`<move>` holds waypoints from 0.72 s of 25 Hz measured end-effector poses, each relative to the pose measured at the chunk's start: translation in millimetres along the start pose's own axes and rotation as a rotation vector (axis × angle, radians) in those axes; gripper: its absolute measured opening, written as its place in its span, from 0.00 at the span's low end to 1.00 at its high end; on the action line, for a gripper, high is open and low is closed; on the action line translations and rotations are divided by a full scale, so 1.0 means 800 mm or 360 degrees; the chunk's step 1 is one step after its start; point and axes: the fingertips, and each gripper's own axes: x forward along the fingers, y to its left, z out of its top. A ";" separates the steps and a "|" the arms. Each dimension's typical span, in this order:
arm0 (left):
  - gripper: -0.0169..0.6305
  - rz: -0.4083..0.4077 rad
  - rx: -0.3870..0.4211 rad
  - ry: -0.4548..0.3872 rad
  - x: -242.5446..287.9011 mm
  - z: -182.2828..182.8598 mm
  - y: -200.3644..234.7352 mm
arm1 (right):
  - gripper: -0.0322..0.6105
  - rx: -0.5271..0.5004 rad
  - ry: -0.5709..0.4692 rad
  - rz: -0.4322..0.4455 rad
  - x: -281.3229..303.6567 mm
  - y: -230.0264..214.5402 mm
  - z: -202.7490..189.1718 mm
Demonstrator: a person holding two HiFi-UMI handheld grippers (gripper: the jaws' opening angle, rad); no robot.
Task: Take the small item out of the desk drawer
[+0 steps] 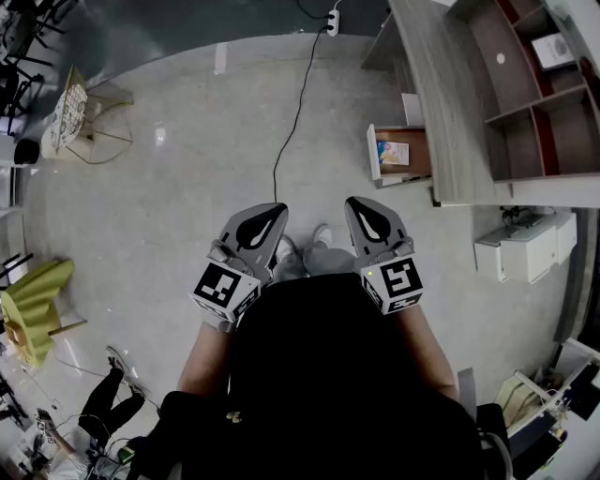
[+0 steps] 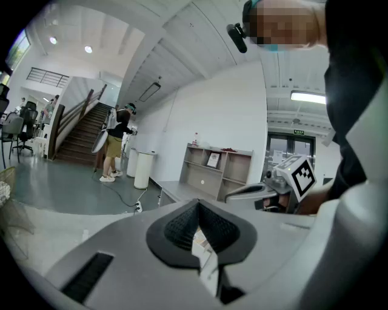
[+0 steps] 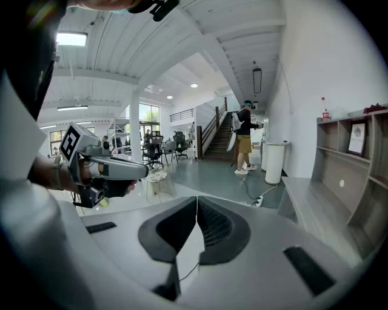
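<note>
The grey desk (image 1: 448, 103) stands at the upper right of the head view. Its drawer (image 1: 418, 141) is pulled open toward the left. A small blue and yellow item (image 1: 392, 152) lies inside it. Both grippers are held close to the person's body, well short of the drawer, jaws pointing forward. The left gripper (image 1: 278, 208) is shut with nothing between its pads. My right gripper (image 1: 352, 202) is likewise shut and empty. In the left gripper view the shut left gripper (image 2: 197, 203) points at the desk (image 2: 182, 192). The right gripper (image 3: 196, 198) points down the hall.
A black cable (image 1: 295, 103) runs over the floor to a power strip (image 1: 331, 19) near the desk. A white cabinet (image 1: 525, 246) stands right of the desk. Shelves (image 1: 534, 84) sit on the desk. A yellow-green chair (image 1: 33, 305) is far left. A person (image 3: 244, 145) stands by the stairs.
</note>
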 end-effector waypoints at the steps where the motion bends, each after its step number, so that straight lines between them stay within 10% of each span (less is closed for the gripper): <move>1: 0.04 0.0012 -0.0021 0.0004 0.004 0.000 0.003 | 0.05 0.0002 0.0002 -0.0006 0.000 -0.005 -0.001; 18: 0.04 0.0079 -0.0205 0.0111 0.131 0.000 0.001 | 0.05 0.0181 0.0012 -0.0010 -0.006 -0.143 -0.034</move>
